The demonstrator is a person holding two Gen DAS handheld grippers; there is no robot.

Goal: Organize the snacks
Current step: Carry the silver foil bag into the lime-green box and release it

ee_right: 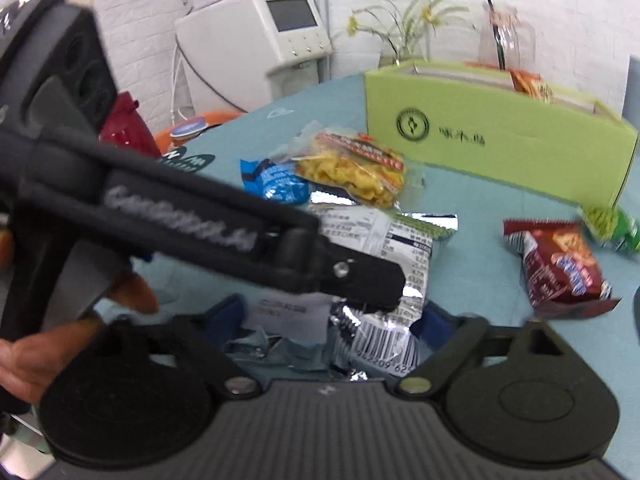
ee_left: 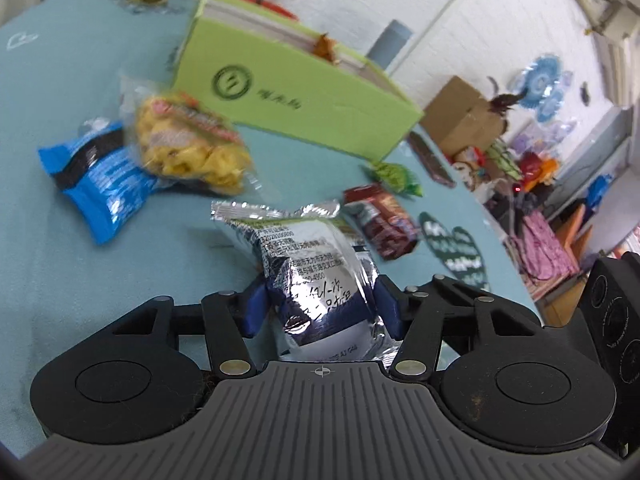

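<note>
Left wrist view: the left gripper (ee_left: pixel 320 306) has its blue pads pressed against both sides of a silver foil snack packet (ee_left: pixel 316 276), which bulges between them and stands up off the teal tablecloth (ee_left: pixel 52 280). In the right wrist view the right gripper (ee_right: pixel 336 320) has its blue-tipped fingers either side of the barcode end of the same packet (ee_right: pixel 372 280); whether those pads actually press the foil I cannot tell, since the left gripper's black arm (ee_right: pixel 192 224) crosses in front. A hand (ee_right: pixel 60 340) grips that tool's handle at the left edge.

Just beyond the silver packet lie a blue snack packet (ee_left: pixel 96 184) and a clear bag of yellow crisps (ee_left: pixel 192 148), touching each other. To the right lie a dark red packet (ee_left: pixel 380 228) and a small green wrapper (ee_left: pixel 394 176), near each other. Farther back stands an open lime-green box (ee_left: pixel 296 92) with something orange showing inside it.
</note>
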